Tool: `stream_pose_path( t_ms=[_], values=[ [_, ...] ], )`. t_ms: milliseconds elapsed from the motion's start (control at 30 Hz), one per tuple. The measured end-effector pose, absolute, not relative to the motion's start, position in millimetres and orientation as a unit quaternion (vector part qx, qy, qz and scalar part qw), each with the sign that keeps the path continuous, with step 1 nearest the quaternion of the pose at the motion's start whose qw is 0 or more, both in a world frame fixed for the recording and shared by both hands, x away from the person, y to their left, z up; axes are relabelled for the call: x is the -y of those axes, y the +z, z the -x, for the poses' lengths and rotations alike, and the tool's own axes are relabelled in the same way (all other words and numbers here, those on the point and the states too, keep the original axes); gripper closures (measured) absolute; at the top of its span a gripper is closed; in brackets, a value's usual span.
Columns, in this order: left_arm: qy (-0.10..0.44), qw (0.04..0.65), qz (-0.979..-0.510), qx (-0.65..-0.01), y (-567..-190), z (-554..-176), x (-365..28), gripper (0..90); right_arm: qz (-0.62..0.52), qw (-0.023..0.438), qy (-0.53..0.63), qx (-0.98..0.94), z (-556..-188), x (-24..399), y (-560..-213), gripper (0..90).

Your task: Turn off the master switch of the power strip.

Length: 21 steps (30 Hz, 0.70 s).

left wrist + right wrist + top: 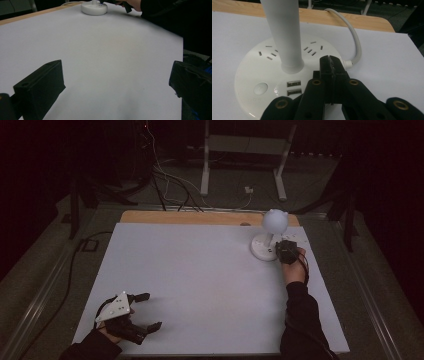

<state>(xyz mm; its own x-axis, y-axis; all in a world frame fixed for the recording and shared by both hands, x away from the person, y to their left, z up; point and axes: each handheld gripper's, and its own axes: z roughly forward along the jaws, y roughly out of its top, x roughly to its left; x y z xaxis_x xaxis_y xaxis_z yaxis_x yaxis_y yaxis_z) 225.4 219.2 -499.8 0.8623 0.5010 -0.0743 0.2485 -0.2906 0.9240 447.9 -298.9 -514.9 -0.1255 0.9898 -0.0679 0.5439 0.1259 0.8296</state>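
Dim room; lamp [287, 35] head cut off; right gripper [331, 65] closed.

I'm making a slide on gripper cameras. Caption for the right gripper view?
Right gripper, fingers shut, poised over the round white lamp base with sockets and USB ports.

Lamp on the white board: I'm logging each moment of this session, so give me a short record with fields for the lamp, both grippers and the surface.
lamp: white desk lamp, round head, upright stem, round base with sockets, USB ports and a button
lamp place: far right part of the white board
lamp cord: white cord leaves the base toward the wooden table edge
right gripper: jaws shut, tips over the base beside the stem
left gripper: jaws open, nothing between them, near left corner
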Motion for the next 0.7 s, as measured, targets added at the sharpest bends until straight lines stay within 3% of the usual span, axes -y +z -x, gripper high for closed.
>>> stream_pose_path(
  t_ms=[700],
  values=[
    [0.115,0.546,-0.796,-0.234,-499.8,-224.9,-218.4,0.4,-0.572,0.326,0.33,-0.676,-449.2,299.6,-514.4,90.0]
  ],
)
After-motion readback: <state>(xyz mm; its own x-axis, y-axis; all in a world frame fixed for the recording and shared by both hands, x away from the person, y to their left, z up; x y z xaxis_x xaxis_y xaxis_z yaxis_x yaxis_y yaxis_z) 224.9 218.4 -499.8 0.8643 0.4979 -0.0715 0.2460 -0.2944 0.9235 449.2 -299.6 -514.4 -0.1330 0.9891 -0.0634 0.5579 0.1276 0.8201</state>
